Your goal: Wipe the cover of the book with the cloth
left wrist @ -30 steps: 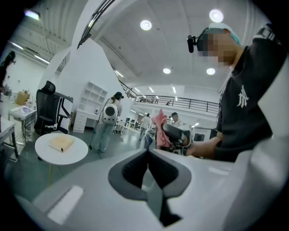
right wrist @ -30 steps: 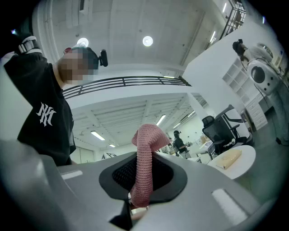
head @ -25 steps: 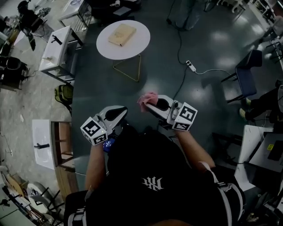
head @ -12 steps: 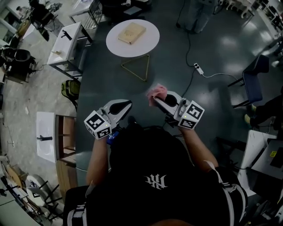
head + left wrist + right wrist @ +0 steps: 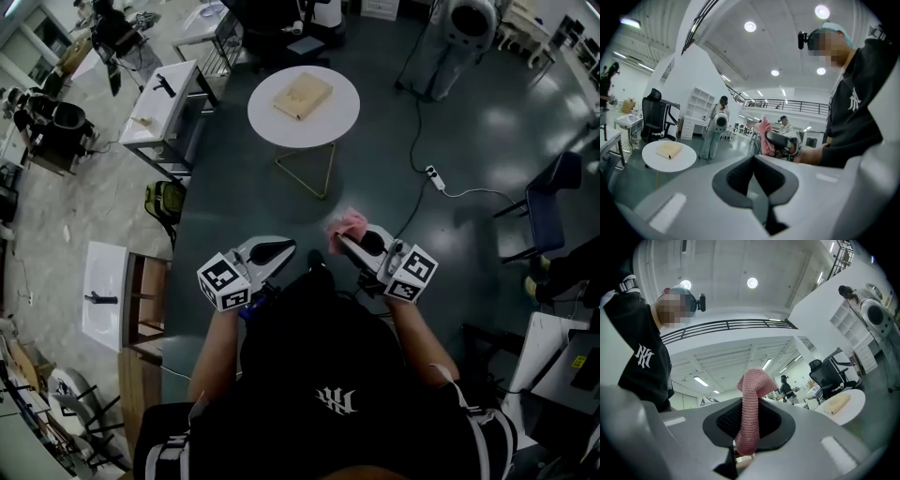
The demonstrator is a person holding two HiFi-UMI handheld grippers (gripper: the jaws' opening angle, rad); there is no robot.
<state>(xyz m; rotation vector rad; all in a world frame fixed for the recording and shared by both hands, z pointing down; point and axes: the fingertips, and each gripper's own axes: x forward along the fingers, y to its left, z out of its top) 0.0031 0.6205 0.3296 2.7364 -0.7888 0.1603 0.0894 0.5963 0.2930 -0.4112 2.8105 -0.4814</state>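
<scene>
My right gripper (image 5: 343, 240) is clenched on the pink knitted cloth (image 5: 751, 404). The cloth is pinched low between the pads, so a fold of it stands up past the jaw tips. I judge that this loose end will do the wiping, which is why the grip sits on the lower part. My left gripper (image 5: 753, 160) is closed with nothing in it (its pads meet and only open room shows beyond them). It is held out in front of me beside the right one, the two apart. I take it that it is kept free to steady the book once I reach it.

The tan rectangular book (image 5: 302, 96) lies closed near the middle of the round white table (image 5: 269, 124). It is well apart from both grippers, with a stretch of dark green floor (image 5: 244, 197) between us. Nothing else sits on the table, so the cover is open to the cloth from any side. The wiping has not begun. As I see it, the next move is to close the gap and bring the cloth down flat on the cover.
</scene>
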